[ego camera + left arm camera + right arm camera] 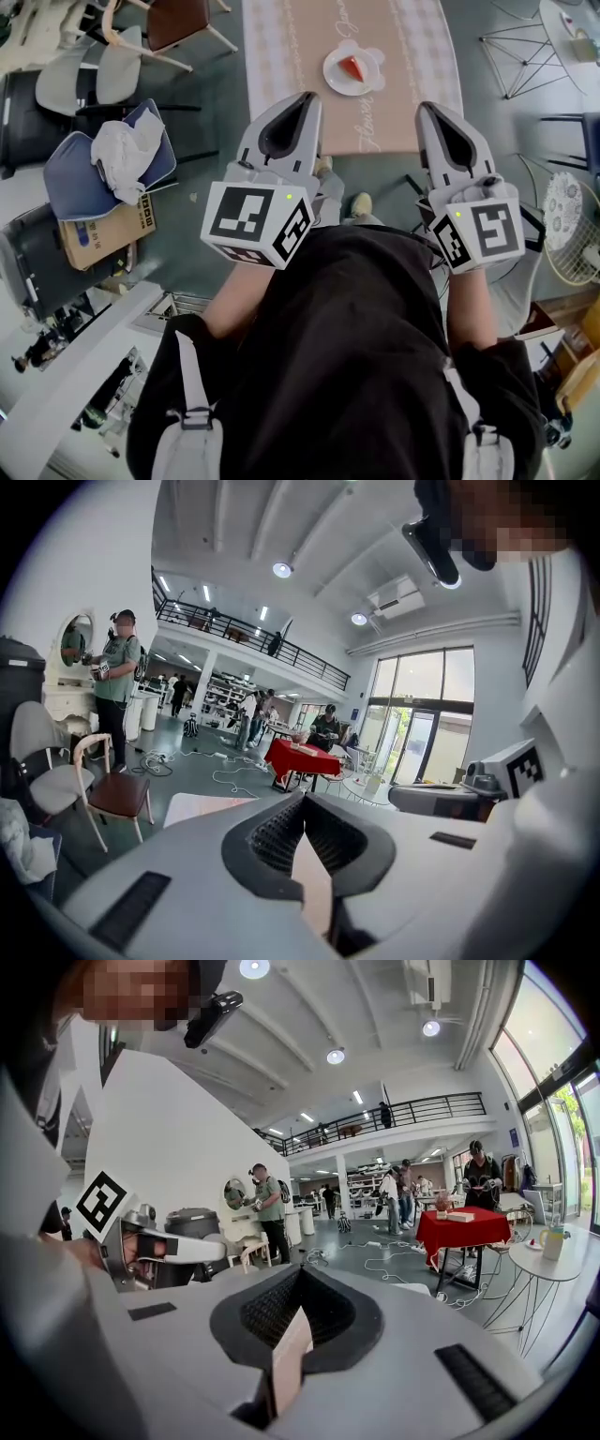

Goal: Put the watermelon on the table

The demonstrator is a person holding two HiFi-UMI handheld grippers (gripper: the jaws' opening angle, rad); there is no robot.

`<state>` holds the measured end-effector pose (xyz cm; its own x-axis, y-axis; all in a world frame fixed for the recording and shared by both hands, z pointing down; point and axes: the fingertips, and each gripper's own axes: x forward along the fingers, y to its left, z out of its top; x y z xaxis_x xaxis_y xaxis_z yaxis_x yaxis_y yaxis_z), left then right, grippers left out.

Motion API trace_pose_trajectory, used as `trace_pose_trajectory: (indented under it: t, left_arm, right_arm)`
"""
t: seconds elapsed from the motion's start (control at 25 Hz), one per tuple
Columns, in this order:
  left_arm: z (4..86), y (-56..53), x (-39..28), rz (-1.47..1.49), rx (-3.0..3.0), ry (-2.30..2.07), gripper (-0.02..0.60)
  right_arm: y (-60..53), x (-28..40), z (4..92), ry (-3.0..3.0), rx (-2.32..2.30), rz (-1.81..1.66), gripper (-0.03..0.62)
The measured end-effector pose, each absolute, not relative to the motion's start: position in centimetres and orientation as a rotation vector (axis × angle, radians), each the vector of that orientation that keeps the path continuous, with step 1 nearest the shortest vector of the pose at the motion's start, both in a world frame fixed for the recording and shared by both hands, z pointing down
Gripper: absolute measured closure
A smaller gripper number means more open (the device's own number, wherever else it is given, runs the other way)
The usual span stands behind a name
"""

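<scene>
Claw status, both units: the left claw (pixel 306 97) and the right claw (pixel 427 107) were each shut, jaws tip to tip, with nothing between them. Each claw's own view showed the pads meeting on air. Both were held out side by side in front of the person, well short of the desk.

The desk (pixel 412 47), covered by a pale pink cloth, stood ahead of the claws across a strip of floor. On its near half sat a white plate (pixel 334 82). On the plate lay the watermelon (pixel 352 67), a single red wedge, ahead of the gap between the two claws and nearer the left one's line.

Finding: the watermelon already rested on the desk by way of the plate. That arrangement would fit a wedge set down and left there. It would fit equally a wedge waiting on its plate to be moved onto the cloth. The views did not settle which.

Handling notes, offered as judgement:
- **Grip:** The wedge appeared small, soft and wet. Any grip on it would want the jaws opened before arrival and closed lightly on its firmest part. The rind was too small to make out.
- **Approach:** A shut claw reaching the wedge would push it rather than take it.
- **Plate:** The plate looked light and free to slide on the cloth. A sideways nudge could carry it toward the near edge.
</scene>
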<state>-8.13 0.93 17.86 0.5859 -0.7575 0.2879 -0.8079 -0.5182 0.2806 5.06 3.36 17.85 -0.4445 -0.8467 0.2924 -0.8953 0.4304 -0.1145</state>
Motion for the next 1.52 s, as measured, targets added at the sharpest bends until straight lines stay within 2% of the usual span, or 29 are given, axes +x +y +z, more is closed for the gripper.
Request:
trace_pose_trajectory:
  t: [0.76,1.52]
  left_arm:
    - [16.2,11.8,-5.7,0.141,2.425,-1.356,0.569]
    - [15.2,13.2,-2.2,0.135,2.478,-1.313,0.569]
  right_arm:
    - [13.4,9.2,15.3,-2.581,1.546,0.305,0.583]
    - [14.9,12.1,15.6,-2.546,1.581,0.305,0.583]
